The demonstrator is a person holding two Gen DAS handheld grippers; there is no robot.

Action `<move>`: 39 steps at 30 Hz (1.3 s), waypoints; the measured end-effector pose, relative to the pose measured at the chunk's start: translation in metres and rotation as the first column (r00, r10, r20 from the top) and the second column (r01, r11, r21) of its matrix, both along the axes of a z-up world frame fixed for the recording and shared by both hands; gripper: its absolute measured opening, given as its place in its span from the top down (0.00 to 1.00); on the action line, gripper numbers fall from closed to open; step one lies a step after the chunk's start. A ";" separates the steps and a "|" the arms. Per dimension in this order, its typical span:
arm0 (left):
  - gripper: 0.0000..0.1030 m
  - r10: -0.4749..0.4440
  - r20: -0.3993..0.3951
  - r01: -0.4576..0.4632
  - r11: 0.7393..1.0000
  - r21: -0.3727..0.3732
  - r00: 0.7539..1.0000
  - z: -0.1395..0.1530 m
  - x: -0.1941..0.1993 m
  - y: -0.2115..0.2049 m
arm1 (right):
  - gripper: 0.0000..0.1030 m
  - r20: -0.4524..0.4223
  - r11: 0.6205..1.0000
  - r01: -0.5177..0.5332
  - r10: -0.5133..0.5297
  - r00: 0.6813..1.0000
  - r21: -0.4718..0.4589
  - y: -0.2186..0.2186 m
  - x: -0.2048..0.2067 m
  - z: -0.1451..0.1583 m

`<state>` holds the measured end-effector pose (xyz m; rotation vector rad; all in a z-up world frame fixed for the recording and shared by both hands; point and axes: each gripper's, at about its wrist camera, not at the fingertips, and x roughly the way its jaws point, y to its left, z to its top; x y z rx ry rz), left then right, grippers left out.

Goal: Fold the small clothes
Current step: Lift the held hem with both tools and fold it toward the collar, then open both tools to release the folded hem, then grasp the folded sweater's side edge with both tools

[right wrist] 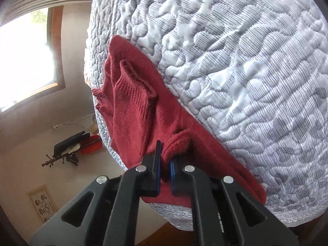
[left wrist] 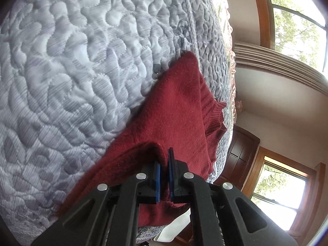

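In the left wrist view the jaws of the left gripper (left wrist: pixel 164 169) pinch a raised fold of the dark red knitted sweater (left wrist: pixel 176 110), which lies along the edge of the grey quilted mattress (left wrist: pixel 71 65), probably to lift that side for a fold.

In the right wrist view the right gripper (right wrist: pixel 165 167) nips a ribbed cuff, jaws nearly together, likely to carry the sleeve inward.

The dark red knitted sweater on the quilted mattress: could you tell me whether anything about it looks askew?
Yes. The dark red knitted sweater lies bunched at the quilted grey mattress's edge, a ribbed cuff overhanging the side.
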<state>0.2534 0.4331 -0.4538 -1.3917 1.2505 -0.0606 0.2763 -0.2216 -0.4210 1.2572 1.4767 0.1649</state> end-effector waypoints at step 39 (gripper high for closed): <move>0.63 -0.629 -0.047 0.516 0.591 0.620 0.776 0.042 0.019 -0.072 | 0.41 0.147 0.698 -0.420 0.597 0.789 -0.580 0.057 0.017 0.019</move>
